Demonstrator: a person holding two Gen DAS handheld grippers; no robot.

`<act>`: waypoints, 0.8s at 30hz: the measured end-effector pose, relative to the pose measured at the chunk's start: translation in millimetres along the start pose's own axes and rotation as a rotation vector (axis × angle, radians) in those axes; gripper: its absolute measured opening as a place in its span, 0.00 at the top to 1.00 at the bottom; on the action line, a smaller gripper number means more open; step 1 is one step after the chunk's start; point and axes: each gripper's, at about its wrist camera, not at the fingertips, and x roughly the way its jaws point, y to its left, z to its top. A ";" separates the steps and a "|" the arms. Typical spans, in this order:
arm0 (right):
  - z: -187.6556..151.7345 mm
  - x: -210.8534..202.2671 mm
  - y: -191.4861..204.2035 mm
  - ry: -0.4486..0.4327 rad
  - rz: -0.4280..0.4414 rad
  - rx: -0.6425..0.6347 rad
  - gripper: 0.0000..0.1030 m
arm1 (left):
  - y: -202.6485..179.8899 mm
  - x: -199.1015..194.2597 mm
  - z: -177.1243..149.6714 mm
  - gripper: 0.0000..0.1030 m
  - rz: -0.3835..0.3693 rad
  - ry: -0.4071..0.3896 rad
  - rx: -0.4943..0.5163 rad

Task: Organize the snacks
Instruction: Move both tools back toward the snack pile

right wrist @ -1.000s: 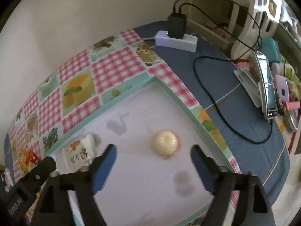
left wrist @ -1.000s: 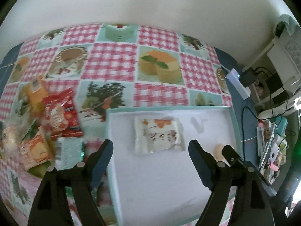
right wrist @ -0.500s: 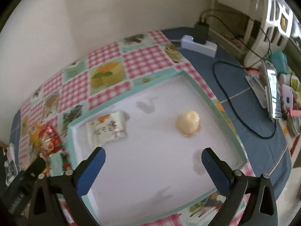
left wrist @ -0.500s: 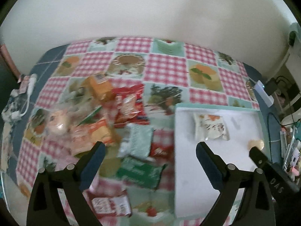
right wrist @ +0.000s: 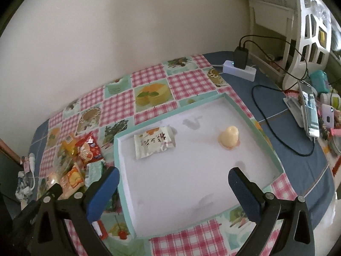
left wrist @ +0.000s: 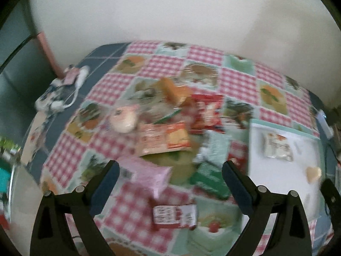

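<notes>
Risk sits mostly in the snack pile point(left wrist: 170, 132), which spreads across the middle of the left wrist view with packets overlapping one another. A grab there could catch two wrappers at once or drag a neighbour along, and the blur makes edges hard to pick out. The left gripper point(left wrist: 170, 183) hangs above that pile with fingers spread wide and nothing between them. The right gripper point(right wrist: 173, 187) is equally wide and empty, over the lower part of the white tray point(right wrist: 251, 123). Inside the tray a white packet point(right wrist: 154, 144) lies at centre left and a pale jelly cup point(right wrist: 229, 137) at centre right, well apart, leaving most of the floor free. The raised teal rim could snag a low carry. Cables point(right wrist: 275, 125) and a power strip point(right wrist: 239, 70) crowd the upper right.
</notes>
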 end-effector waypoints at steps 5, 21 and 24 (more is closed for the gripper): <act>-10.6 -6.3 3.6 0.002 0.006 -0.003 0.00 | 23.2 8.8 -5.8 0.06 0.060 0.052 -0.045; -42.9 -4.8 46.0 0.064 -0.020 -0.125 0.00 | 54.8 30.4 -24.0 0.06 0.014 0.194 -0.085; -48.5 -6.4 60.9 0.061 -0.020 -0.169 0.00 | 61.1 31.6 -25.5 0.06 0.010 0.201 -0.099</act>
